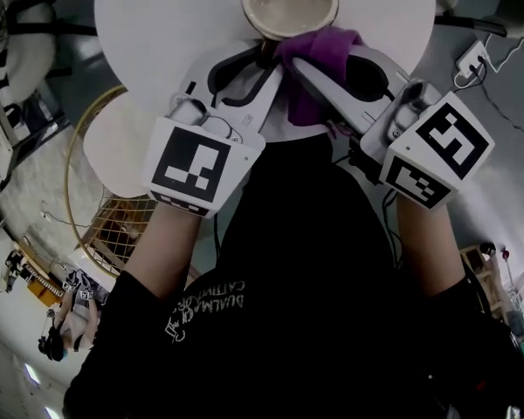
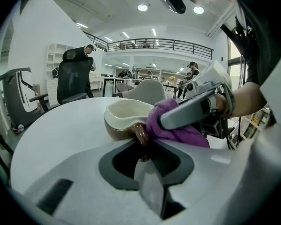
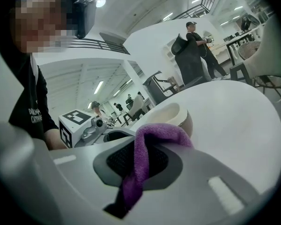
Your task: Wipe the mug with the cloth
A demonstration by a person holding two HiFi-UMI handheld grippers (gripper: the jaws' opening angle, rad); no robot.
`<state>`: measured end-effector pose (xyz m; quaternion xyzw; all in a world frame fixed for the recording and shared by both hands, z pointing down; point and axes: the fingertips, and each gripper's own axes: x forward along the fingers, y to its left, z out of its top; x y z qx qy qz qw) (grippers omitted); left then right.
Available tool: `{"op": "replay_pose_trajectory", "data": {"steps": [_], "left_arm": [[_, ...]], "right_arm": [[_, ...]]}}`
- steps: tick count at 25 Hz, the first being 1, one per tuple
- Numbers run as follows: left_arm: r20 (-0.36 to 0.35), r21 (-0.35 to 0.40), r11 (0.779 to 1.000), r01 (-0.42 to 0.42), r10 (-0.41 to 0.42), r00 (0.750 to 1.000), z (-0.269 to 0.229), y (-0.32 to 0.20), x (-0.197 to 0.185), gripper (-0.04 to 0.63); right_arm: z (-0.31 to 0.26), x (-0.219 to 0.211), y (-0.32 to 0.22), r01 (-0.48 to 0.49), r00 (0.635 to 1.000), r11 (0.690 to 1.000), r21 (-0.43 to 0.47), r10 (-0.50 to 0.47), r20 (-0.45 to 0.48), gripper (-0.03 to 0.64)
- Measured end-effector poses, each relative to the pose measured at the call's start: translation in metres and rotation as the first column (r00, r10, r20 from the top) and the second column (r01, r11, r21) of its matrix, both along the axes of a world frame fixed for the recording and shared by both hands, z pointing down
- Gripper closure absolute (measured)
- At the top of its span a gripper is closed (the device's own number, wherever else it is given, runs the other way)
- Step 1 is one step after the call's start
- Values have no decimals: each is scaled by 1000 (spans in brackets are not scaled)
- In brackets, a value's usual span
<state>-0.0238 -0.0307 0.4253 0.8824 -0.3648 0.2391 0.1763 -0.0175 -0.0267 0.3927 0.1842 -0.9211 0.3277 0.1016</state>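
Mug handle [image 2: 141, 134] in left gripper [image 2: 146, 147]

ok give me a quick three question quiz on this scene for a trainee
1. True or false: the left tool grips the mug by its handle.
2. What does the right tool hold? A) a sponge B) the purple cloth C) nothing
3. Fill in: the mug's handle is ____ in colour.

Key: 1 true; 2 B; 3 brown.
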Motion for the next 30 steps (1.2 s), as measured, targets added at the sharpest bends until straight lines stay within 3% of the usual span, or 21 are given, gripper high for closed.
{"op": "replay_pose_trajectory", "data": {"steps": [14,23,26,30], "left_arm": [[77,-93,978,-189,196,977,1,8,3,518],[93,-143,951,-275,289,953,4,9,1,515],[94,-165,940,-299,317,944,4,11,2,514],[99,-196,921,-336,360,928,6,11,-1,514]], "right_arm": [[3,32,-13,-22,980,1000,16,25,-196,578],[6,38,-24,36,910,999,27,-22,-414,576],[4,39,-26,38,883,999,-8,-37,-467,575],[6,38,-27,-40,878,993,-115,-19,-478,576]]}}
